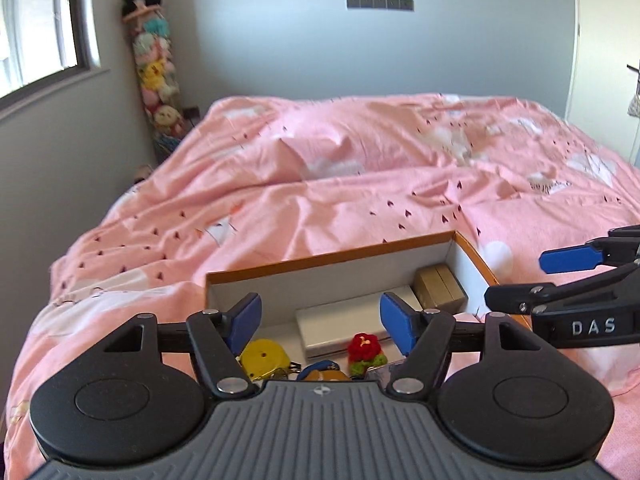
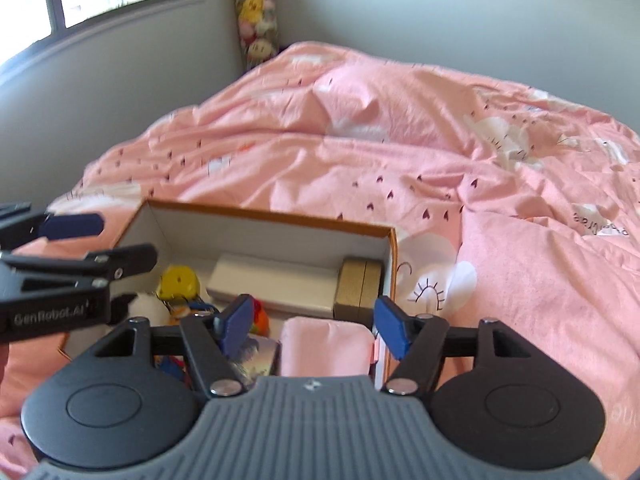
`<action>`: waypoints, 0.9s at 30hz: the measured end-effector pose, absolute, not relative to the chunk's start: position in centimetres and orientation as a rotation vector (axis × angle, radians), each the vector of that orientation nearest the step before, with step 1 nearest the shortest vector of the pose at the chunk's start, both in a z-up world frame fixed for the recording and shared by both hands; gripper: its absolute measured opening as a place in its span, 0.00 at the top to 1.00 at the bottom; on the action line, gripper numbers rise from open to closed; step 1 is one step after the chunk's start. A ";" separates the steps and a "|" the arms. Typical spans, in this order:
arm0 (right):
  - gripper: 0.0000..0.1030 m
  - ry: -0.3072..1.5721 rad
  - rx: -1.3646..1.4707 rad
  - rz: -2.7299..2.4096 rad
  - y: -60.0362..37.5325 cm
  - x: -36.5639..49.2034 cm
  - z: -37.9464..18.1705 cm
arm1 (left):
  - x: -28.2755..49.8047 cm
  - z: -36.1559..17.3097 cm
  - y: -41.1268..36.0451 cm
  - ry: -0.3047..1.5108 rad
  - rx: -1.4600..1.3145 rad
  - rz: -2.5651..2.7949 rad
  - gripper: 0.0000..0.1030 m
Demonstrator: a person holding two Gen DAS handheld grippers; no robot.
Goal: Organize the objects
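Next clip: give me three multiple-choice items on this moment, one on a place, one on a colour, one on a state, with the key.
1. Where does the gold box sit in the cardboard box?
A. far right corner
B. far left corner
C. outside it

2. What colour is the round tape measure?
A. green
B. yellow
C. white

3. How is the right gripper?
A. shut on the gold box
B. shut on nothing
C. open, holding nothing

Key: 1 A, it stands against the right wall at the back. 2 B, its casing is yellow. 3 C, its blue pads stand apart with nothing gripped.
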State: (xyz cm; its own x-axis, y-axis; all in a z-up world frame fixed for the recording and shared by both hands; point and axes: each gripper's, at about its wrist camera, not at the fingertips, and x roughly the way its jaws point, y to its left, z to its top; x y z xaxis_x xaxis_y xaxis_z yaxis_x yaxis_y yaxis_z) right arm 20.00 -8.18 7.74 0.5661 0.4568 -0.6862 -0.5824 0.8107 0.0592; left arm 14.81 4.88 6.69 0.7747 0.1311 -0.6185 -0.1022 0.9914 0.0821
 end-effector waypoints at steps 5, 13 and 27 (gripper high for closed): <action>0.18 0.606 -0.111 0.568 -9.6 15.6 9.5 | 11.2 7.5 4.9 0.589 0.069 0.187 0.14; 0.04 0.378 -0.062 0.512 -11.0 9.3 11.8 | 6.8 8.1 4.2 0.469 0.120 0.244 0.08; 0.01 0.423 -0.014 0.400 -12.7 4.7 7.5 | 3.9 5.3 5.1 0.510 0.048 0.213 0.08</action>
